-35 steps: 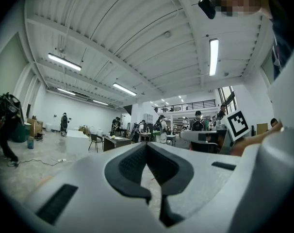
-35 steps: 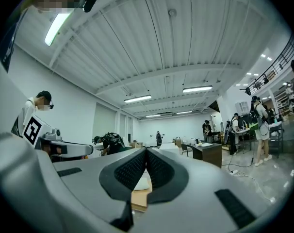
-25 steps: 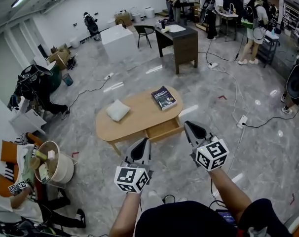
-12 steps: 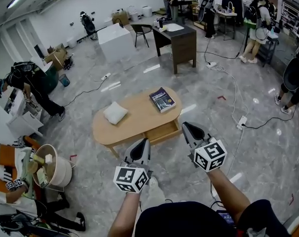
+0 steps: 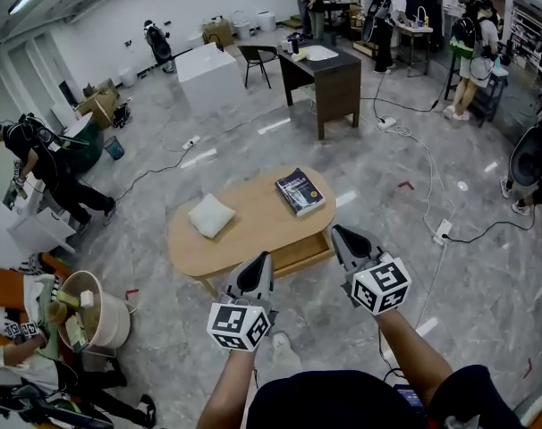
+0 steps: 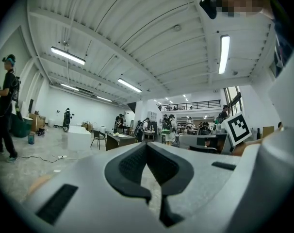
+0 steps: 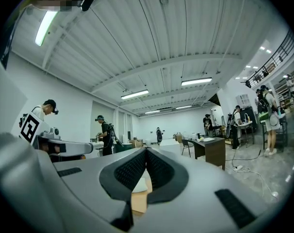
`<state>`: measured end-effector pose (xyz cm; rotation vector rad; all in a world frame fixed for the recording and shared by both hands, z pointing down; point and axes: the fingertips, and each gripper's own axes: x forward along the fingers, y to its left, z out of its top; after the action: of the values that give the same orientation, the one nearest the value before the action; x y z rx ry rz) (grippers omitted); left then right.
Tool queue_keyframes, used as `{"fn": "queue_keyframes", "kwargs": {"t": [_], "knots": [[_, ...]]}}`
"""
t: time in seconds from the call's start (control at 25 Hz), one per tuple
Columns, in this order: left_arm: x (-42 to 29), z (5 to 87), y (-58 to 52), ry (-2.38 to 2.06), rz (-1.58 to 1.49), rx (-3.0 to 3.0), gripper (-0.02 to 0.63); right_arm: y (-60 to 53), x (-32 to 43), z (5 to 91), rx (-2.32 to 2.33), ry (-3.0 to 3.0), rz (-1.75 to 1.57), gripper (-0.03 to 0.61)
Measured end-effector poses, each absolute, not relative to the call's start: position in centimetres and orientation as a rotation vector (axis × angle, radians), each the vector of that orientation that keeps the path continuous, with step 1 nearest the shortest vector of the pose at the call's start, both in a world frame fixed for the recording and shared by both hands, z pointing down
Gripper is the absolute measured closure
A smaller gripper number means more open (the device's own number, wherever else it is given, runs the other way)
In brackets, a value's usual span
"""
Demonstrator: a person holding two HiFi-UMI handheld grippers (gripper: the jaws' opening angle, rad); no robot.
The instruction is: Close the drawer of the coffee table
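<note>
The oval wooden coffee table [image 5: 253,231] stands on the grey floor in front of me in the head view. Its drawer [image 5: 305,250] sticks out of the near side, open. A dark book [image 5: 300,191] lies on the right end of the top and a white cushion [image 5: 210,214] on the left. My left gripper [image 5: 257,270] hangs shut and empty just short of the table's near edge. My right gripper [image 5: 344,238] is shut and empty too, beside the drawer's right end and apart from it. In the right gripper view a strip of the table [image 7: 138,202] shows between the jaws.
A dark desk [image 5: 329,74], a white block [image 5: 211,74] and a chair [image 5: 258,61] stand beyond the table. Cables and a power strip [image 5: 442,231] lie on the floor at right. A round bin [image 5: 105,315] sits at left. A person [image 5: 38,164] bends at far left.
Both grippers have hardly moved and stay shut. The drawer stands open as before. The person at far left has straightened and shifted; the view has swung slightly.
</note>
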<state>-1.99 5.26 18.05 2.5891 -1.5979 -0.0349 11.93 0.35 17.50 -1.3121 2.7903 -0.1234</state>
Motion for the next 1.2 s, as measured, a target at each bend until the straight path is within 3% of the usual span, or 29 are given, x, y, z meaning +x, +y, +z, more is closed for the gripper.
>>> {"fn": "queue_keyframes", "kwargs": {"t": [1.2], "knots": [[-15.2, 19.4, -10.4, -1.428, -0.076, 2.589, 0.612, -13.5, -1.0, 18.1, -1.471, 2.812, -0.128, 0.565]]}}
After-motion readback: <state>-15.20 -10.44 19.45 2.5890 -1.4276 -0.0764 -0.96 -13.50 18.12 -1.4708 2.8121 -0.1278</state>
